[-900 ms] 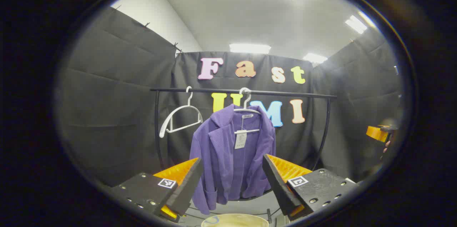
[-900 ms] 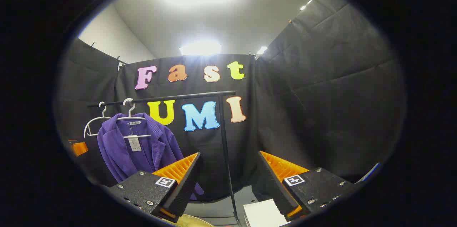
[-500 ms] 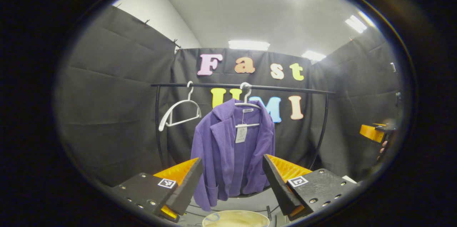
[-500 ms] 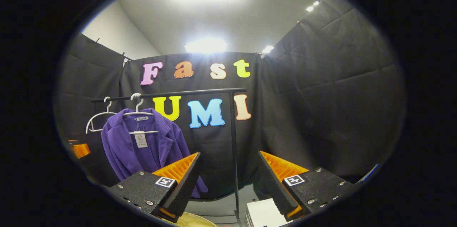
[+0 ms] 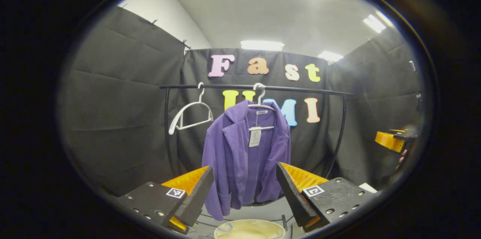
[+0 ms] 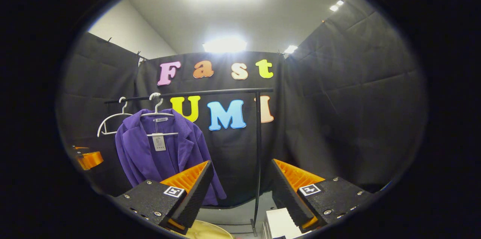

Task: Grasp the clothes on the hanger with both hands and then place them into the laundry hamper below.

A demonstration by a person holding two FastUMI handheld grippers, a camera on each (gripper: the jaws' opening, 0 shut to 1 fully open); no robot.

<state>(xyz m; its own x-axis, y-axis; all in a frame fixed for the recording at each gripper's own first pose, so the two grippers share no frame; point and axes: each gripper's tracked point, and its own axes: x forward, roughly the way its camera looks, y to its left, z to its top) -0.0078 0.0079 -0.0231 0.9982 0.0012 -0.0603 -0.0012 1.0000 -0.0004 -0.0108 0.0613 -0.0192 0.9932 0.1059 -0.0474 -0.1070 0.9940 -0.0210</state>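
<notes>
A purple jacket [image 5: 244, 156] [image 6: 158, 152] hangs on a white hanger [image 5: 260, 105] from a black rail [image 5: 300, 90]. Below it, the pale round rim of the laundry hamper [image 5: 250, 228] [image 6: 210, 229] shows at the bottom of both views. My left gripper [image 5: 244, 190] is open and faces the jacket from some distance, with nothing between its fingers. My right gripper [image 6: 240, 190] is open too and points to the right of the jacket, toward the rail's upright post [image 6: 257, 156]. At the far right of the left gripper view the right gripper [image 5: 392, 141] shows again.
An empty white hanger [image 5: 189, 113] [image 6: 111, 118] hangs on the rail left of the jacket. A white box [image 6: 280, 226] sits on the floor by the post's foot. The rail's curved legs [image 5: 166, 130] frame the jacket. Black cloth walls close the booth.
Both grippers have drifted a little: the jacket and rail have shifted rightward and slightly up in the right gripper view, and sit slightly higher in the left gripper view. Both stay open.
</notes>
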